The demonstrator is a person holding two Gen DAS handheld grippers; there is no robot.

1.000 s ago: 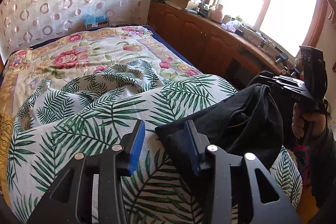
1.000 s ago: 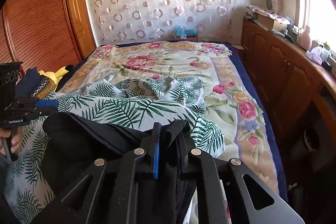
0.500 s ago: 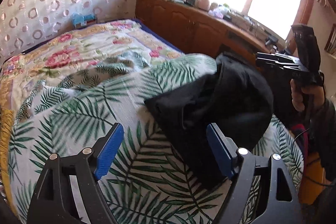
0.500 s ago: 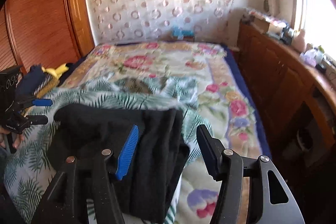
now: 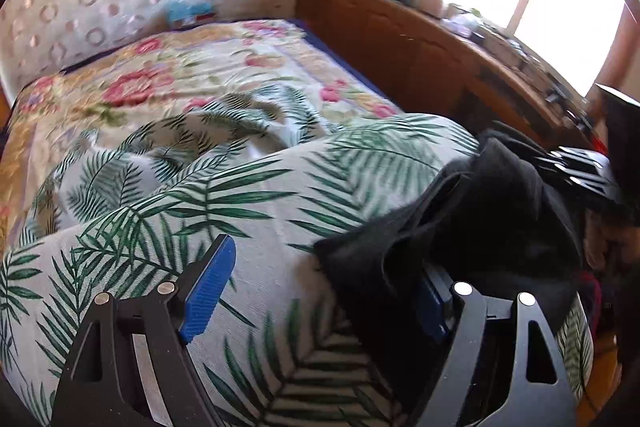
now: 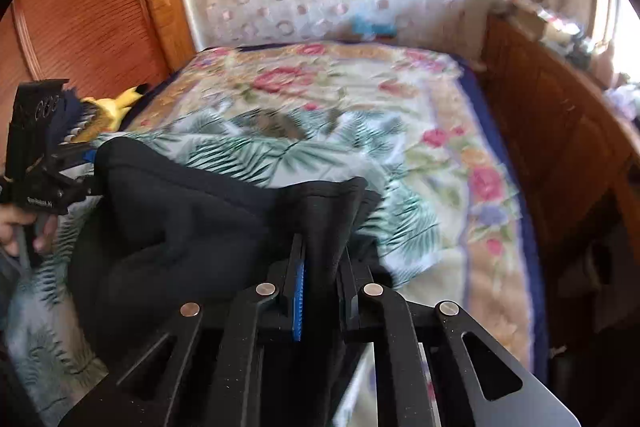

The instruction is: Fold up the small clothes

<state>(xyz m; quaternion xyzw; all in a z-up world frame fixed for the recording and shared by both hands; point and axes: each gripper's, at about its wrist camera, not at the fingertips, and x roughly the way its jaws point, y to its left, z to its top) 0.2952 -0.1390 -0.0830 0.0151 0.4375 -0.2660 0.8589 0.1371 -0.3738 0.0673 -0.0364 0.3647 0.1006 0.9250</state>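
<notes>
A black garment (image 5: 480, 227) lies bunched on the palm-leaf sheet (image 5: 260, 195) at the near end of the bed. My left gripper (image 5: 320, 291) is open, its jaws wide apart; the garment's near corner drapes over its right finger (image 5: 432, 303). My right gripper (image 6: 320, 287) is shut on a fold of the black garment (image 6: 192, 219) and holds it up off the sheet. The right gripper shows at the right edge of the left wrist view (image 5: 580, 171). The left gripper shows at the left edge of the right wrist view (image 6: 80, 167), at the garment's far corner.
A floral quilt (image 5: 180, 75) covers the far half of the bed. A wooden cabinet (image 5: 420, 47) with clutter runs along the right under a bright window. A wooden wardrobe (image 6: 88, 7) and a yellow plush toy (image 6: 112, 107) are on the left.
Half a second ago both grippers were open. Since then my right gripper has shut on a fold of the garment and lifted it. My left gripper stays open and has moved closer to the garment.
</notes>
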